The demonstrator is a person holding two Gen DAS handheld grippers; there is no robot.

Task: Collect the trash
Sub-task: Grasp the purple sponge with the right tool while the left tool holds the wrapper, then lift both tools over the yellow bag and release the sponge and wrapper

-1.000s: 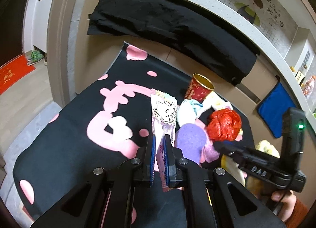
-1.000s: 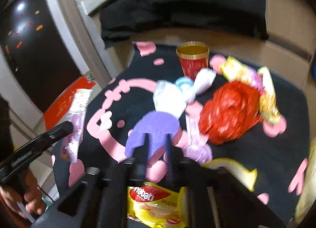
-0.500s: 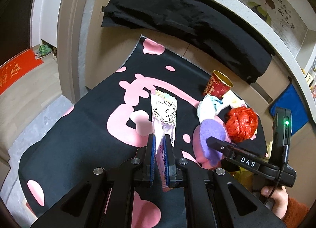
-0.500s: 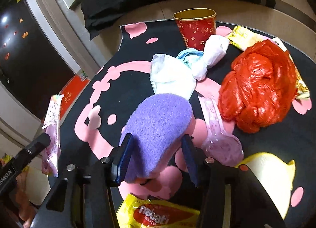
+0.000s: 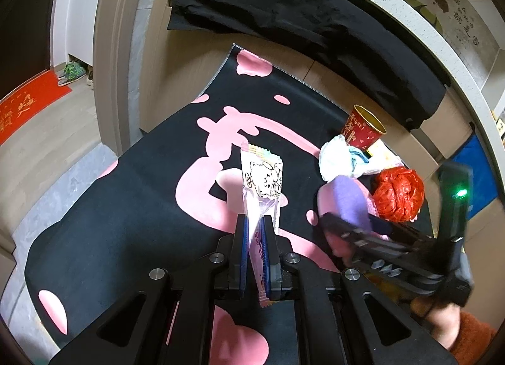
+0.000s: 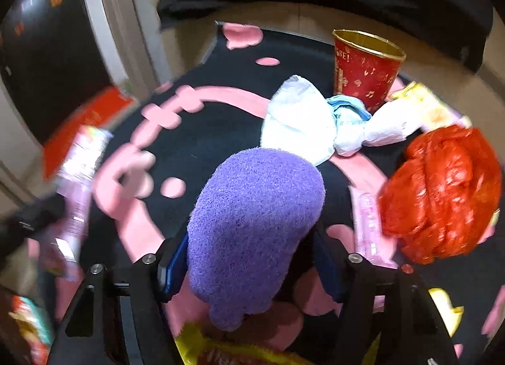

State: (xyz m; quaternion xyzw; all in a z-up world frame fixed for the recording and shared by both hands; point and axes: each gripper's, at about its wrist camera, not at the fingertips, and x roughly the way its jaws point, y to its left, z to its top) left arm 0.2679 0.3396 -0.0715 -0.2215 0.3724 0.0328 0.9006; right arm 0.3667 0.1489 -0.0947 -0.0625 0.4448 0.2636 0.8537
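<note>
A black mat (image 5: 132, 207) with pink shapes is being used as cover for the tabletop, with a red bag (image 6: 442, 194), a purple sponge (image 6: 252, 226) and a red cup (image 6: 363, 68) lying on it. The sponge is being straddled by the right claw (image 6: 249, 257), whose jaws are opening wide. A pink wrapper (image 5: 262, 188) is being pinched upright in the left claw (image 5: 255, 238).

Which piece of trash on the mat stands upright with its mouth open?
The red paper cup, gold-rimmed, standing at the mat's far edge. The white tissue wad and red plastic bag beside it lie crumpled.
</note>
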